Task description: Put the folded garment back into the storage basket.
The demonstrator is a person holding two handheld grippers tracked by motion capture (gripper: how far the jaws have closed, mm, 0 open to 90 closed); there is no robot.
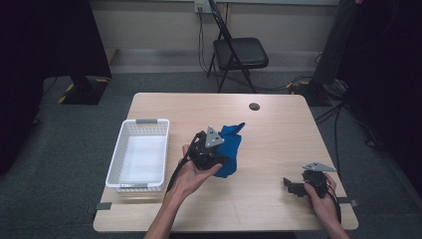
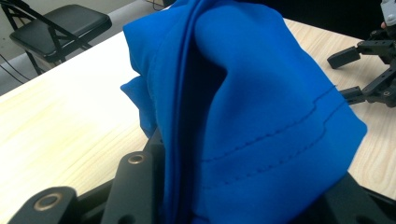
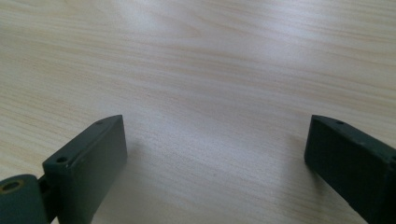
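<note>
Two hand-held black grippers work at the near edge of one pale wooden table (image 1: 278, 124). Nearest, the right gripper (image 1: 291, 184) rests low at the table's right front corner, its jaws spread wide with nothing but bare wood grain between them, as the right gripper view shows. Further in and to the left, the left gripper (image 1: 221, 149), cradled in an upturned left hand (image 1: 191, 174), has its jaws closed on one bright blue stitched cloth (image 2: 261, 116); the fabric bunches up between the jaws and is lifted above the table near its middle. Just left of that hand sits one white slotted plastic basket (image 1: 130, 132), rectangular. Beyond the cloth, one small dark round disc (image 1: 254, 106) lies near the table's far edge. Past the table, one black folding chair (image 1: 239, 52) stands on the grey carpet by the wall.
</note>
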